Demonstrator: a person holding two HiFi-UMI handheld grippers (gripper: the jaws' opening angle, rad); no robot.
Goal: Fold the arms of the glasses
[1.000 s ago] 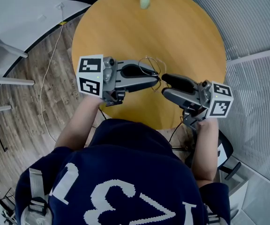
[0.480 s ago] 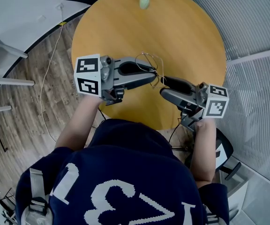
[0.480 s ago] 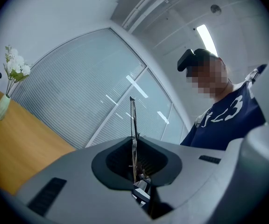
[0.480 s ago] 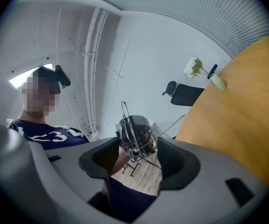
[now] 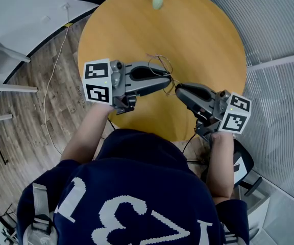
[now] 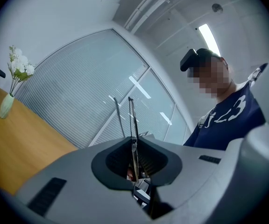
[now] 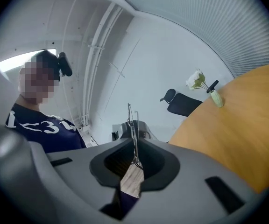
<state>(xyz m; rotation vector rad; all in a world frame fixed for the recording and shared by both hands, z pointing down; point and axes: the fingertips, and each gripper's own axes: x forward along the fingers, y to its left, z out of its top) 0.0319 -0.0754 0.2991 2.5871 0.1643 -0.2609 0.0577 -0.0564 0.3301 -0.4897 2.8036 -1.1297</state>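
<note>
The left gripper (image 5: 168, 80) stays pinched on the glasses (image 5: 160, 65), which hang in the air over the table (image 5: 208, 40) between both grippers. The right gripper (image 5: 179, 89), spread a second ago, has just been closing, and its jaws now press together on the wire frame. Its marker cube (image 5: 235, 115) has tilted since then. There are two grey plastic grippers, one pair of thin wire glasses and one round, smooth wooden table. One small pale vase (image 5: 157, 1) of white flowers (image 6: 20, 67) stands at the table's far edge.
</note>
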